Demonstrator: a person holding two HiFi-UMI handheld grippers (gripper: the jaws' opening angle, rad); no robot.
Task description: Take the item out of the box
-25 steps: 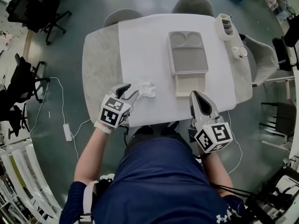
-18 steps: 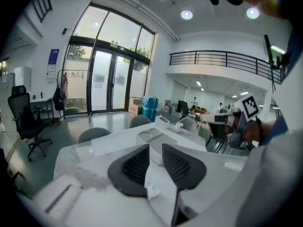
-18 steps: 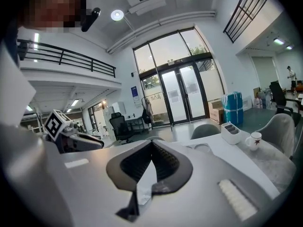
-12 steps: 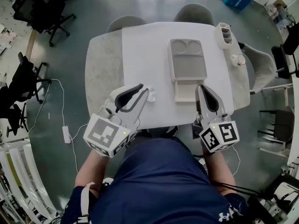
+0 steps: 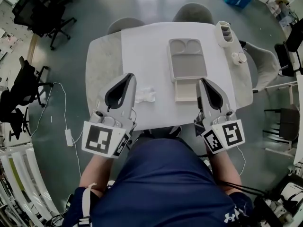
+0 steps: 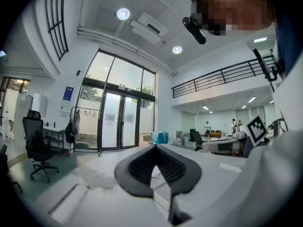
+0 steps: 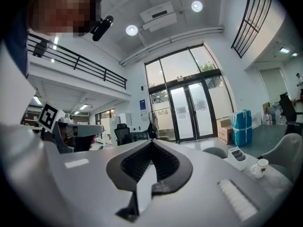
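**A:** Where's the item?

**B:** Out of the pale grey moulded box [image 5: 188, 63]. It's a crumpled white wad [image 5: 145, 96], tissue or wrapping, I think, lying on the white desk [image 5: 142, 46] just beside the raised left gripper [image 5: 131, 75].

**A:** Fingers?

**B:** The left ones have just been closing on nothing. The right gripper [image 5: 201, 81] is closed and empty too.

**A:** Risk?

**B:** The wad looks light and lies fairly near the front edge. A lowering gripper could brush it off.

Bright, even indoor light is seen in all views. In the gripper views, round ceiling lamps [image 6: 123, 13] are blown out to white, and daylight is let in through tall glass doors [image 6: 118, 122] far off. On the counter [image 5: 100, 65] only soft, faint shadows are cast. Edges are bent by fisheye distortion, with black corners. The left gripper [image 6: 155, 146], nearest the lens, is rendered soft.
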